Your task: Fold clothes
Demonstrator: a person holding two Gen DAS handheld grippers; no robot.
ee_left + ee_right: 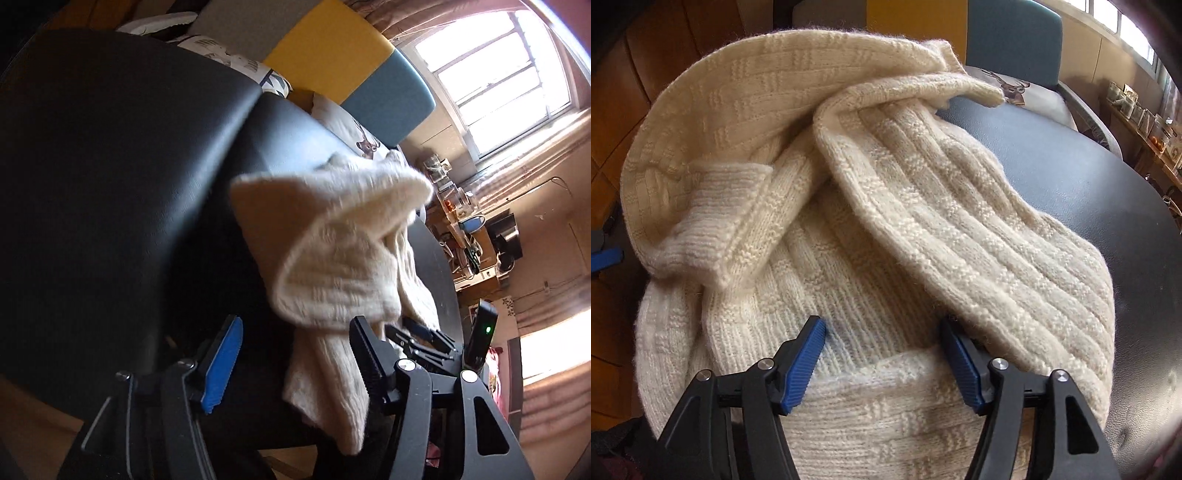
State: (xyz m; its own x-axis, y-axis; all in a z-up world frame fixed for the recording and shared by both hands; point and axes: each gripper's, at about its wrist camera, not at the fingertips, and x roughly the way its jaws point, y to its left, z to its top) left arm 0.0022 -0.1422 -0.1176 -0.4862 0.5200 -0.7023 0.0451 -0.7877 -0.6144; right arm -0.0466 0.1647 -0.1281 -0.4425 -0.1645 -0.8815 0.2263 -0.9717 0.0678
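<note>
a dark table [1108, 206] with a leathery top fills most of both views, with a blue-backed chair [1012, 33] and a deer-print cushion [1015, 90] at its far edge. a cream knitted sweater [849, 206] lies bunched on the table's near left part, its ribbed folds heaped over one another and a cuffed sleeve [716, 221] curled across the left side. the right gripper [882, 363] sits low over the near hem, its blue-padded jaws spread wide with knit between them but not pinched. the left gripper [293, 363] is tilted beside the table, jaws parted, with the sweater [332, 258] hanging just ahead of them, its edge blurred.
</note>
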